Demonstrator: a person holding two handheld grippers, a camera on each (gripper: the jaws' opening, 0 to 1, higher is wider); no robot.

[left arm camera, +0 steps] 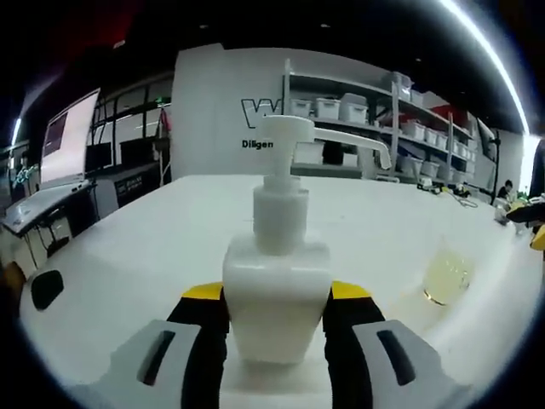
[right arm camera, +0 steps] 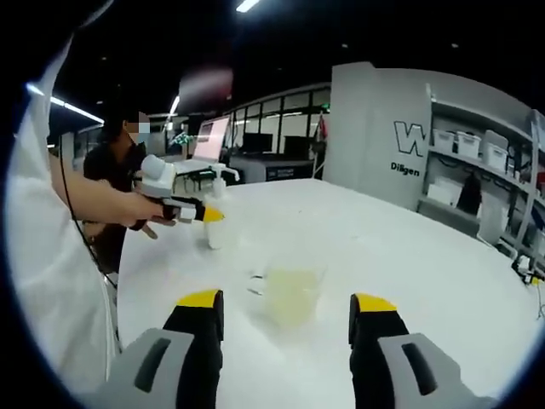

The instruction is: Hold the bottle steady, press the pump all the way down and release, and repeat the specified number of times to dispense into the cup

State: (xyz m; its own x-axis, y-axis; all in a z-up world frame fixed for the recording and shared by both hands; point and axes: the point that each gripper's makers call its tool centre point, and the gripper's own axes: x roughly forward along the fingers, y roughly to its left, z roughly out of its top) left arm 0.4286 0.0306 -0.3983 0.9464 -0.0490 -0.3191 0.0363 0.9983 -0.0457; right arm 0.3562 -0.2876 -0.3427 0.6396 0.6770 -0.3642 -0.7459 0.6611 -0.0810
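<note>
Left tool (left arm camera: pixel 277 311): black jaws with yellow tips, closed against both sides of the white pump bottle (left arm camera: pixel 277 290). Seen from the right gripper view, the same tool (right arm camera: pixel 207 215) is held in a person's hand (right arm camera: pixel 140 209) at the bottle (right arm camera: pixel 217 223).

Pump bottle: square white body, upright on the white bench (left arm camera: pixel 170 230), nearest the left tool's camera. Pump head (left arm camera: pixel 294 136) is raised, spout pointing to the right in the left gripper view.

Cup (left arm camera: pixel 446 277): clear plastic, holding pale yellow liquid, standing on the bench to the right of the bottle and apart from it. In the right gripper view the cup (right arm camera: pixel 292 294) stands just ahead of the right tool's jaws, between their lines.

Right tool (right arm camera: pixel 288 311): jaws spread wide, holding nothing, low over the bench (right arm camera: pixel 409 256).

Background: shelving (left arm camera: pixel 366 119) with white bins along a wall with dark lettering; a monitor (left arm camera: pixel 72 136) at the left; a person (right arm camera: pixel 115 170) in dark clothing beyond the bench.
</note>
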